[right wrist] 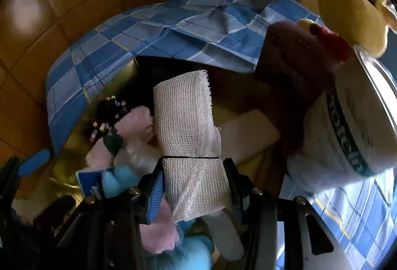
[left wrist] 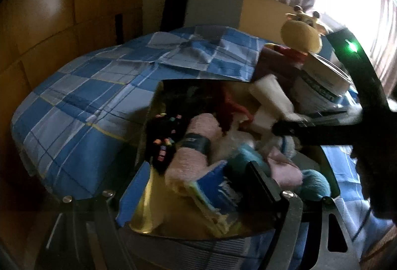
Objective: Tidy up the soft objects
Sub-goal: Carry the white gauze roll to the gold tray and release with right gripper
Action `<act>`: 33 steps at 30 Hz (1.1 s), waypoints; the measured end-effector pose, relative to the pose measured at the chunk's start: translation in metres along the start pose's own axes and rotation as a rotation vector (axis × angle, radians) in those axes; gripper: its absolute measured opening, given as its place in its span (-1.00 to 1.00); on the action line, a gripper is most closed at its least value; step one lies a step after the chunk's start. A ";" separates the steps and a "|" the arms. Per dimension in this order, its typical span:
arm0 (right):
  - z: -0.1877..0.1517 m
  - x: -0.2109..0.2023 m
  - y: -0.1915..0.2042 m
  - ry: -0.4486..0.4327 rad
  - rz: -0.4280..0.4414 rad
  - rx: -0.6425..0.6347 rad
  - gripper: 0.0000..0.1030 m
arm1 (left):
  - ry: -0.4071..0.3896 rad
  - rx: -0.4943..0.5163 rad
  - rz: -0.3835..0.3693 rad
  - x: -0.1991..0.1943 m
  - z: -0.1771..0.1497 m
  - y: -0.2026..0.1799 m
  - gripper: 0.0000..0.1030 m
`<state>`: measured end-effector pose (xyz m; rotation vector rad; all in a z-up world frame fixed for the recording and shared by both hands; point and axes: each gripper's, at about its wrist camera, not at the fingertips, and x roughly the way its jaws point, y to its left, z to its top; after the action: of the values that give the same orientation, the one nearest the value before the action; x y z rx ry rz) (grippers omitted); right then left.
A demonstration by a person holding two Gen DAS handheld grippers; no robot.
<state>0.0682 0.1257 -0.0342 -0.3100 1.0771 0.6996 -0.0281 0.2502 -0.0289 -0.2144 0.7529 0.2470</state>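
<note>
Honestly, from the left wrist view my worry is crowding: the box (left wrist: 158, 101) on the bed (left wrist: 82, 96) is already heaped with a pink towel roll (left wrist: 198, 146), teal yarn (left wrist: 315, 185) and a blue-and-white cloth (left wrist: 218, 193), so anything dropped on top could roll off the pile and over the edge. My left hand-held gripper (left wrist: 178, 198) hangs over the near side of the box, tilted down, jaws wide apart with nothing pressed between them; the cloth lies just under them. My right hand-held gripper (left wrist: 292, 127) comes in from the right, blurred, with the white roll.

In the right wrist view, my right hand-held gripper (right wrist: 193, 170) is clenched on the gauze roll (right wrist: 188, 126), gripping its lower part near the black band, pointing steeply down above the box. The roll sticks far out past the fingers (right wrist: 233, 170), so it could swing or slip. The dark red bag (right wrist: 290, 66) and white bucket (right wrist: 347, 126) stand close on the right, and a sideways drift might knock them, or the giraffe toy (right wrist: 354, 14) above
</note>
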 end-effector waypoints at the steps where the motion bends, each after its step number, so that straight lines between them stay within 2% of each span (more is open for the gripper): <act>1: -0.002 0.000 0.000 0.001 -0.008 0.004 -0.12 | -0.001 -0.007 0.008 0.000 0.001 0.003 0.56; 5: -0.004 0.012 -0.002 0.009 -0.023 0.046 -0.12 | -0.013 -0.028 0.036 -0.001 0.003 0.014 0.60; 9: 0.004 0.027 0.001 0.012 -0.076 0.069 -0.12 | -0.011 -0.049 0.057 0.002 0.005 0.024 0.61; 17: 0.007 0.040 0.016 0.082 -0.036 -0.007 -0.12 | -0.012 -0.052 0.061 0.006 0.008 0.025 0.68; 22: 0.004 0.037 0.003 0.046 -0.013 0.082 -0.09 | -0.028 -0.038 0.062 0.004 0.010 0.018 0.73; 25: 0.001 0.035 0.001 0.026 -0.030 0.092 -0.01 | -0.033 -0.041 0.062 0.003 0.012 0.016 0.80; 29: -0.001 0.030 0.000 0.001 -0.053 0.104 0.23 | -0.049 -0.035 0.066 -0.002 0.013 0.011 0.91; 33: -0.005 0.022 -0.001 -0.040 -0.068 0.117 0.31 | -0.054 -0.030 0.072 -0.004 0.012 0.008 0.97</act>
<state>0.0719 0.1303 -0.0561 -0.2302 1.0597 0.5775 -0.0253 0.2606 -0.0187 -0.2084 0.7043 0.3317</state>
